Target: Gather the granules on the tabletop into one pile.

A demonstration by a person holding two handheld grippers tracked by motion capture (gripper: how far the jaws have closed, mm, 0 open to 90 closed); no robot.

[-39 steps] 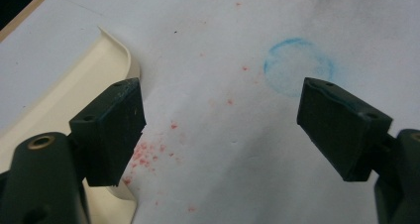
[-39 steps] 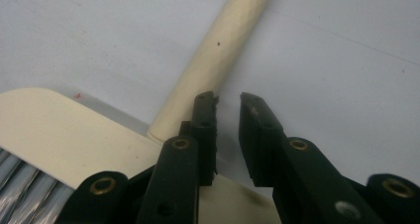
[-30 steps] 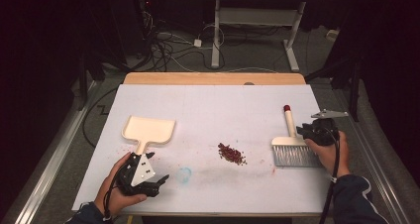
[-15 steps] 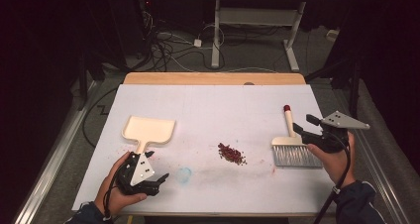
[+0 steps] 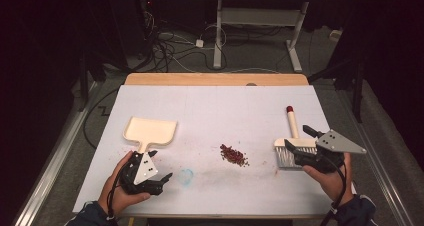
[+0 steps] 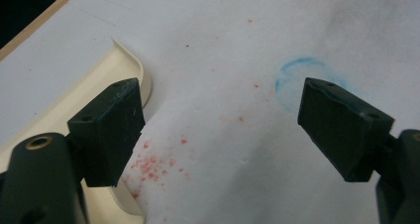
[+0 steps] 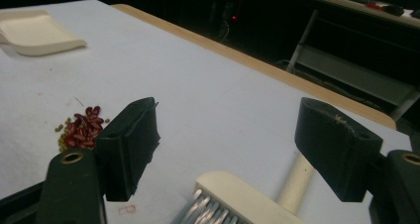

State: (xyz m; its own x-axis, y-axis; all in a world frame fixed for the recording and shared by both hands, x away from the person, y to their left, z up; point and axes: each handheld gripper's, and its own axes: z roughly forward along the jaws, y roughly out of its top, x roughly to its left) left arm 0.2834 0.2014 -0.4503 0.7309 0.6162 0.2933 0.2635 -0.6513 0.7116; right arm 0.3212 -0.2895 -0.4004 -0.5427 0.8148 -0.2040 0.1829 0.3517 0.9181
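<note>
The right tongs (image 5: 306, 144) stand wide open over the brush (image 5: 291, 147), whose cream head and pale bristles lie between the jaws in the right gripper view, the handle running off toward twelve o'clock to its red tip. Neither jaw touches it yet. The left tongs (image 5: 161, 172) are open as well, gripping nothing, low over the table (image 5: 210, 106) just beside the dustpan (image 5: 150, 131); in the left gripper view the near jaw sits against the pan's handle edge, and the far jaw hangs over a faint blue ring drawn on the white surface.

Outward from there: the small heap of red beans (image 5: 233, 155) lies near the table's middle, at about nine o'clock from the brush and three o'clock from the dustpan, well apart from both. Pink flecks dot the table near the pan's handle.

This looks like the pickup stage of a sweep-up: both tools are lying flat and unheld. Next, the right tongs would need to drop and close across the brush where head meets handle, and the left tongs shift toward eleven o'clock to straddle the pan's handle squarely before closing.
</note>
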